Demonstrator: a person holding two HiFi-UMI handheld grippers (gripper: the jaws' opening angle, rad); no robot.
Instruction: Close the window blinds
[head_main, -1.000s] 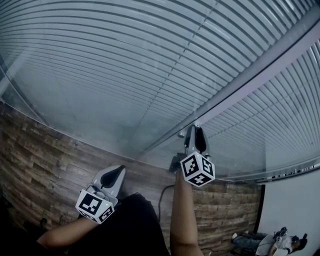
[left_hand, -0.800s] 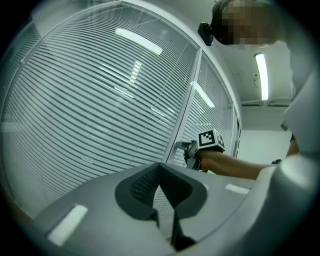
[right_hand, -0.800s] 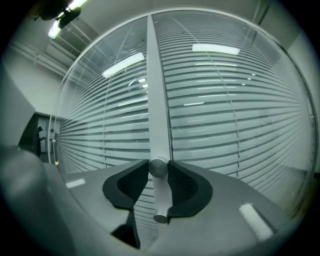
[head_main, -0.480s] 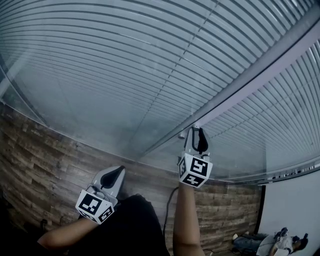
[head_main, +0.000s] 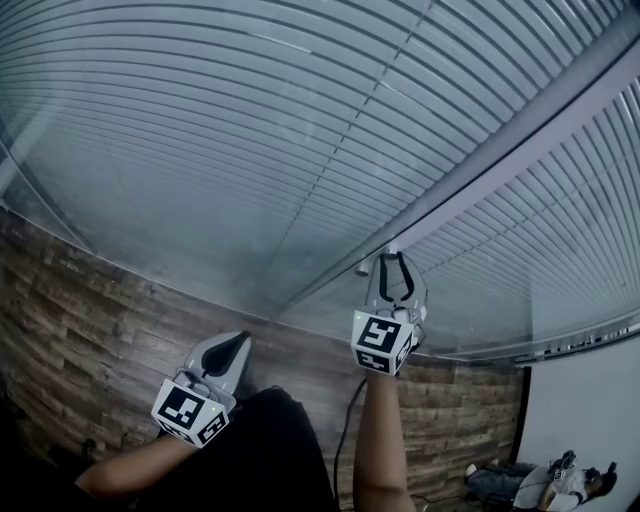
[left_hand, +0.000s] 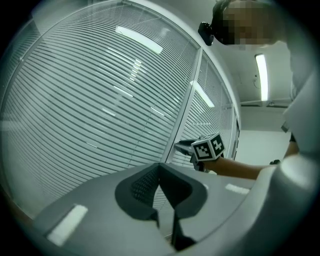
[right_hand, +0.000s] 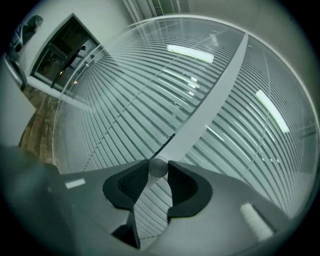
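The slatted window blinds (head_main: 250, 130) hang behind glass and fill most of the head view. A pale frame post (head_main: 520, 140) runs across them on a slant. My right gripper (head_main: 392, 256) is raised to that post. In the right gripper view its jaws are shut on a small round silver knob (right_hand: 158, 166), with the post (right_hand: 215, 100) and the blinds (right_hand: 150, 90) behind it. My left gripper (head_main: 228, 349) hangs low and away from the window, shut and holding nothing. In the left gripper view its tips (left_hand: 160, 165) meet, and the right gripper (left_hand: 183, 146) shows beyond them.
A wood-plank floor (head_main: 80, 320) lies below the glass. A white wall (head_main: 585, 400) stands at the lower right, with another person (head_main: 570, 482) beside it. A thin cable (head_main: 345, 425) hangs by my right forearm. A dark doorway (right_hand: 60, 55) shows in the right gripper view.
My right gripper has twisted about its own axis at the knob; its marker cube now shows a different face and its two jaws show side by side. The left gripper has stayed put.
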